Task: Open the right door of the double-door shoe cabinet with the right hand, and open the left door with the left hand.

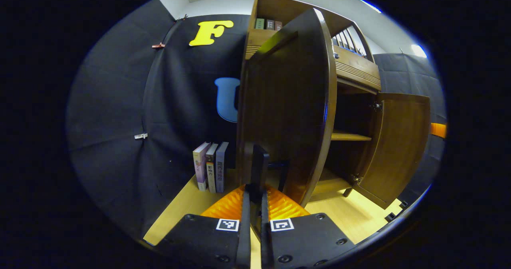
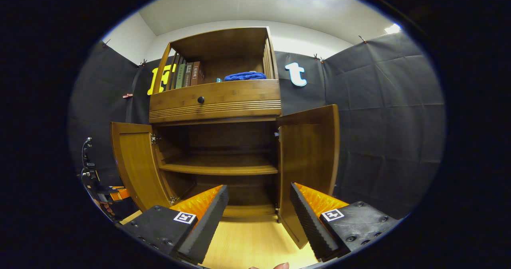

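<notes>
Swinging the left door (image 1: 285, 109) out is the step we're on. In the left gripper view it fills the frame centre, edge-on to us, and the left gripper (image 1: 254, 205) sits at the bottom centre with its fingers nearly together. A dark upright piece, likely the handle, stands between the tips, but we can't tell whether both fingers press on it.

Right door (image 2: 309, 157) looks done: in the right gripper view it stands well open at centre right, with the shelf (image 2: 219, 166) exposed mid-frame. The right gripper (image 2: 259, 217) hangs at the bottom centre, fingers wide apart, holding nothing, clear of the cabinet (image 2: 215, 97).

To do this well, we judge:
- pull along the hinge arc, not straight back
- keep the wrist turning with the door so the grip doesn't twist off
- watch the books (image 1: 210, 166) at lower left; the door swings toward that side
- release only once the door matches the right one's angle
</notes>
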`<state>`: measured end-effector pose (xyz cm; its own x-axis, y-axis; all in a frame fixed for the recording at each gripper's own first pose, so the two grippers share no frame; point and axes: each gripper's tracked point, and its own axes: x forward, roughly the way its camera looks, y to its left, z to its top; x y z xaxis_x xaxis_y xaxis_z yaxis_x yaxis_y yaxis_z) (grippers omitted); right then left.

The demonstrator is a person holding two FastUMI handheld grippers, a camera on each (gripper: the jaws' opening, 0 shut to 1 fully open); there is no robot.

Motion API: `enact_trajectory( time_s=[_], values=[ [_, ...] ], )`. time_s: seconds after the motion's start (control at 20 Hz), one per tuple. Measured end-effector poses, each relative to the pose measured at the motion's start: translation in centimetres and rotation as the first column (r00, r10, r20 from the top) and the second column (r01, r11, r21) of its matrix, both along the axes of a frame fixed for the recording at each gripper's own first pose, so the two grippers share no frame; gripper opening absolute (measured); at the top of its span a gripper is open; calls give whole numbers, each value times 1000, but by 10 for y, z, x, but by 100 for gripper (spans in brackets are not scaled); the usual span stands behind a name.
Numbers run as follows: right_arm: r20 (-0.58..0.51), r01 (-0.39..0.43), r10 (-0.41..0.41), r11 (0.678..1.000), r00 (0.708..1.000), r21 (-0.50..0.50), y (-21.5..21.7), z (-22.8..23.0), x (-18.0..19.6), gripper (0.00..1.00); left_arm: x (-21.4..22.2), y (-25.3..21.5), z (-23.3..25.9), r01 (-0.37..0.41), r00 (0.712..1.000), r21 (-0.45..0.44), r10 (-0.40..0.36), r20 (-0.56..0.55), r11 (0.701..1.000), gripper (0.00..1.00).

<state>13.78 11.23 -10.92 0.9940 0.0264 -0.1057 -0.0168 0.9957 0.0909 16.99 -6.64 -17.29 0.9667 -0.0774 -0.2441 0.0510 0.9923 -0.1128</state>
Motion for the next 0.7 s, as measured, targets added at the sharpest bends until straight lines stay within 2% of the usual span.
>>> enact_trajectory(
  time_s=[0.2,0.45,0.55,0.6,0.7],
  values=[
    [9,-30,30,1000,999,0,17,3,0,100,-4,0,1,16,1000,-25,-16,-2,1000,13],
    [15,-62,63,998,998,-7,37,5,5,98,-4,15,2,-31,1000,-30,31,3,999,10],
    [14,-69,70,997,997,-15,45,5,8,100,-5,11,4,-22,1000,-55,23,9,998,6],
    [8,-65,66,998,998,-19,47,4,10,98,-5,10,5,-13,1000,-66,14,15,998,7],
    [1,-61,61,998,998,-12,50,3,11,100,-5,11,5,-7,1000,-66,8,19,998,10]
  ],
)
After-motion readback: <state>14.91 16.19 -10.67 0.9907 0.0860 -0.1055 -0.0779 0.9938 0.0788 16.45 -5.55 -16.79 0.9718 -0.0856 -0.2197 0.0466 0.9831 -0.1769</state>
